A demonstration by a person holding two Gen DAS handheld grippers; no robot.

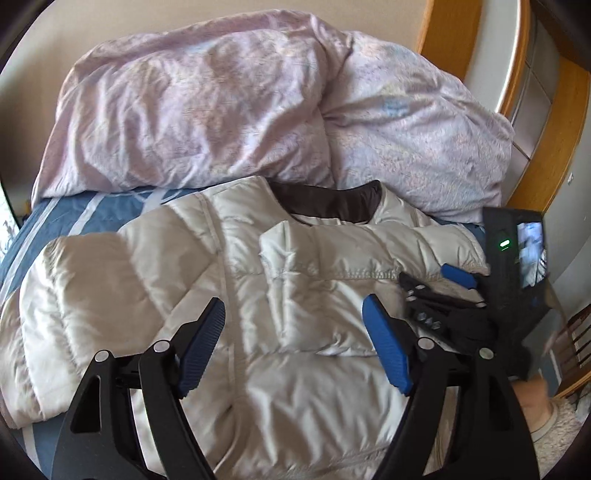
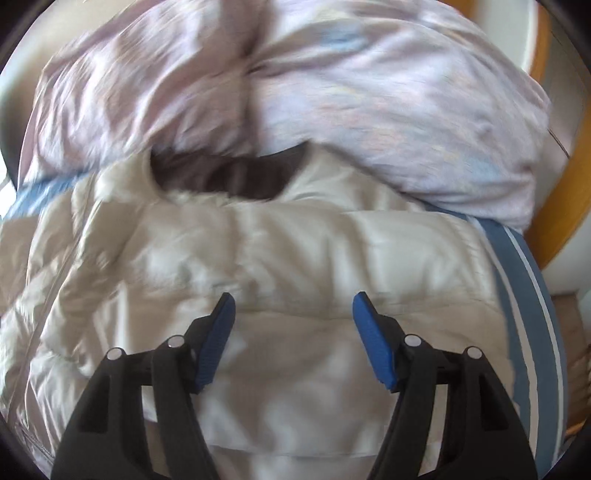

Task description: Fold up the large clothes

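A cream quilted puffer jacket [image 1: 207, 266] with a dark brown collar lining [image 1: 328, 201] lies spread on the bed, both sleeves folded over its front. My left gripper [image 1: 293, 317] hovers above the jacket's middle, open, with nothing between its blue pads. The right gripper [image 1: 428, 284] shows at the right of the left wrist view, over the jacket's right shoulder. In the blurred right wrist view the right gripper [image 2: 291, 314] is open above the jacket [image 2: 258, 251], its pads apart and clear of the fabric. The brown collar [image 2: 229, 173] lies beyond it.
A crumpled pink duvet [image 1: 229, 99] is heaped at the head of the bed, touching the collar. A blue sheet with white stripes [image 1: 88, 214] covers the mattress [image 2: 528, 295]. A wooden bed frame [image 1: 450, 33] curves at the right, with a person's foot [image 1: 543, 410] on a pale rug below.
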